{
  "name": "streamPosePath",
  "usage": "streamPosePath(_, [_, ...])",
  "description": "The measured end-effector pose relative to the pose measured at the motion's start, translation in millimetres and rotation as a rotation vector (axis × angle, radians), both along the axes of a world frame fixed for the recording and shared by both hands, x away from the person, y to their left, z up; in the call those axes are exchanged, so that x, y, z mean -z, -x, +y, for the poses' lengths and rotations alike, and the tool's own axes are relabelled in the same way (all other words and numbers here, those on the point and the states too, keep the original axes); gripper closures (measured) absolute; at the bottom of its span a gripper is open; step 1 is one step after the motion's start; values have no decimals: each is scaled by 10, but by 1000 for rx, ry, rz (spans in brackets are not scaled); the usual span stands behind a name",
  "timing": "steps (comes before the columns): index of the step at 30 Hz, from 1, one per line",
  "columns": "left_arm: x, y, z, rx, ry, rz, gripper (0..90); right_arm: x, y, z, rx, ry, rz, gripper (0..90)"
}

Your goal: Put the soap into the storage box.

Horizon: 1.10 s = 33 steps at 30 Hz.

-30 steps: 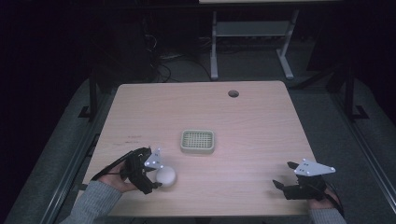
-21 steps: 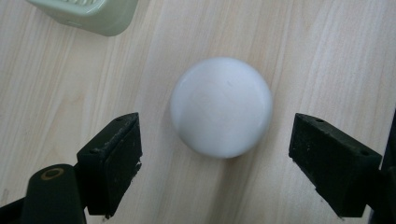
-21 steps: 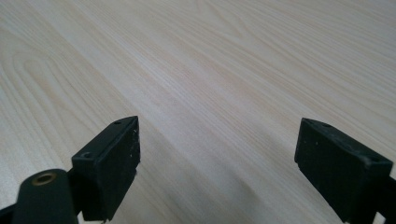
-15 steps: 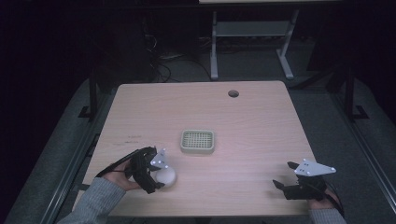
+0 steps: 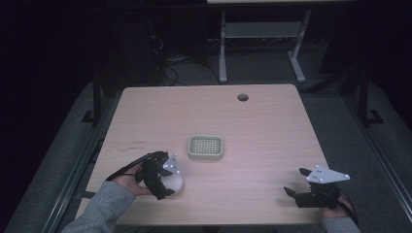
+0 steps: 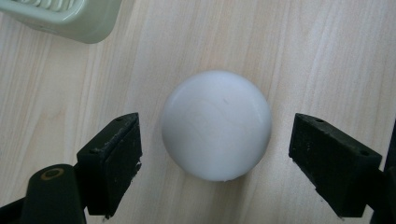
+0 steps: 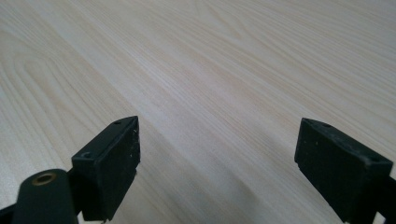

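A white rounded object like a ball (image 6: 215,124) rests on the wooden table (image 5: 252,126), near its front left (image 5: 176,182). My left gripper (image 6: 215,175) is open with one jaw on either side of the ball and a gap to each. In the high view the left gripper (image 5: 167,187) hangs over the ball, partly hiding it. My right gripper (image 7: 217,170) is open above bare wood, nothing between its jaws. It sits at the front right of the table (image 5: 295,184).
A pale green square dish with a grid top (image 5: 205,147) lies at the table's middle, just beyond the ball; its corner (image 6: 65,21) appears in the left gripper view. A round cable hole (image 5: 242,97) is near the far edge. Dark floor surrounds the table.
My left gripper has shifted slightly over the white ball. The right gripper has stayed where it was.
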<state>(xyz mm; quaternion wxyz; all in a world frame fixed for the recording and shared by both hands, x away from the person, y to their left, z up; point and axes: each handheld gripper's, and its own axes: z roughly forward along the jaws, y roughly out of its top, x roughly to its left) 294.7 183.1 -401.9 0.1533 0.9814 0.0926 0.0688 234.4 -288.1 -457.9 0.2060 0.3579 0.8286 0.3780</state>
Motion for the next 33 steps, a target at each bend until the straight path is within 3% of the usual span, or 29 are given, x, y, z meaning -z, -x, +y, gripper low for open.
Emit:
streamPosePath(14, [98,-44,-61,4,-56,17,165,-7,3,3,-3,-2,-2,137])
streamPosePath(33, [213,-102,-124,12,-99,75,165,-2,-3,5,-8,-2,-1,137])
